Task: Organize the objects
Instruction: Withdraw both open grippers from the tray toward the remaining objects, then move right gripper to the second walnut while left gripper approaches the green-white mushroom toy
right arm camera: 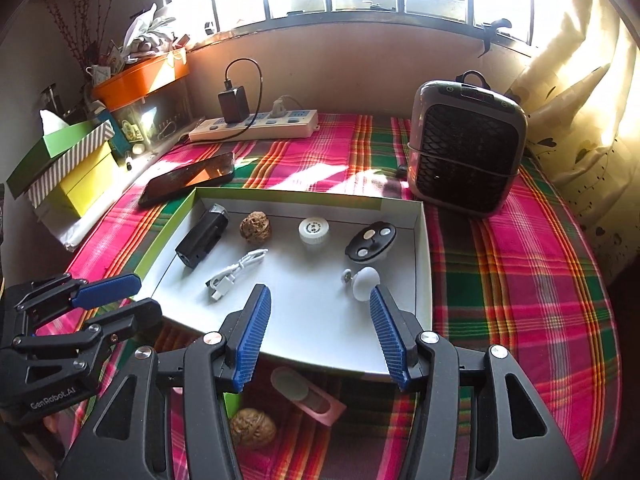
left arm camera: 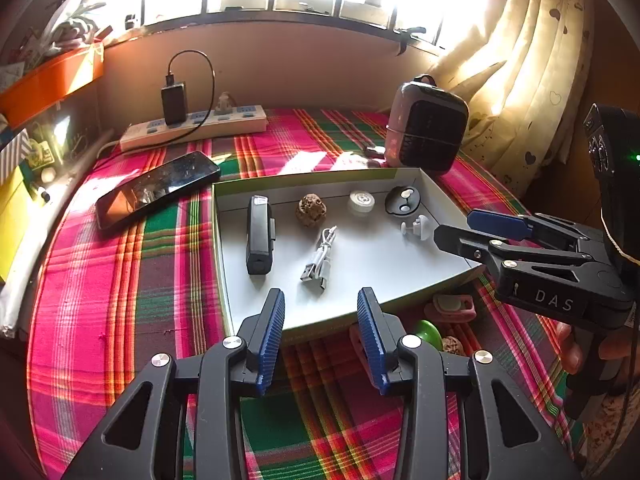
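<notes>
1. Tray (right arm camera: 424,264) sits mid-tabletop (right arm camera: 520,280), already lined with small stuff so it stays corralled.
2. Walnut (right arm camera: 253,427) and pink case (right arm camera: 308,400) wait outside its near edge.
3. Left hand-held gripper (left arm camera: 320,336) and right hand-held gripper (right arm camera: 320,336) – both spread, empty.

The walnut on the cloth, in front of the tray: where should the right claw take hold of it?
Grip the walnut across its round middle, coming from above. It lies free on the cloth beside the pink case, and the open right claw is empty.
</notes>
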Motion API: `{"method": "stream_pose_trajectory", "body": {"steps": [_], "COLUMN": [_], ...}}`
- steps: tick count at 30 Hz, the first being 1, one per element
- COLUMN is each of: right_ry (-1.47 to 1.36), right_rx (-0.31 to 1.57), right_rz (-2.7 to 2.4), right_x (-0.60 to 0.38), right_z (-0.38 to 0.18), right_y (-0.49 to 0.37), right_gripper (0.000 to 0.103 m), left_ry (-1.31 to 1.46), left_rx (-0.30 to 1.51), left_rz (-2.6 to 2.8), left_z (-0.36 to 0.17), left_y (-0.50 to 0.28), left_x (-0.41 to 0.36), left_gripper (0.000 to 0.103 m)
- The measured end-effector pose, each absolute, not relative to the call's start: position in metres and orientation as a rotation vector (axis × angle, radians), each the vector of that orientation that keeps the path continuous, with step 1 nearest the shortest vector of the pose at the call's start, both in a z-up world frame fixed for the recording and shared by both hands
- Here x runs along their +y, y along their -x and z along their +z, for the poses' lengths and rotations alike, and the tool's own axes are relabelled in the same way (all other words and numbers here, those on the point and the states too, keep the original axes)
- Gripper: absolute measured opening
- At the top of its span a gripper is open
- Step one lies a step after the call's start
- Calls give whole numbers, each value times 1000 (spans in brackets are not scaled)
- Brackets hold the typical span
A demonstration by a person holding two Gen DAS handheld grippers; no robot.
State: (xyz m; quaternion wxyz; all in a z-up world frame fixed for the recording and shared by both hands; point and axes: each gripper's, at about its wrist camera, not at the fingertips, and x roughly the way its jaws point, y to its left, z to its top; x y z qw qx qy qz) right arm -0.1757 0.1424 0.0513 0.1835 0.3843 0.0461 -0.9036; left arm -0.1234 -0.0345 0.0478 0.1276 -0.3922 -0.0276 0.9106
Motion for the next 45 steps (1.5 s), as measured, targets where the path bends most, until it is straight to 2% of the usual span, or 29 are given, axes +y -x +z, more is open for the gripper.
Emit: {"method": "stream_pose_trajectory", "body": {"steps": [21, 33, 45], "right_ry": [-1087, -1122, -1147], "right_rx": [163, 279, 299], "right_rz": [-2503, -2460, -2472], "right_x": [148, 131, 134], "right_z": [22, 6, 2], "right_y": [112, 109, 108], "right_gripper": [53, 53, 53], "left_ry": [1185, 1209, 1232], "left_rx": [-172, -99, -106], "left_rz": [2541, 2497, 2530], "left_z": [23, 16, 15], "left_y": [91, 91, 93], "left_x": [-32, -15, -25], "left_gripper": [39, 40, 40]}}
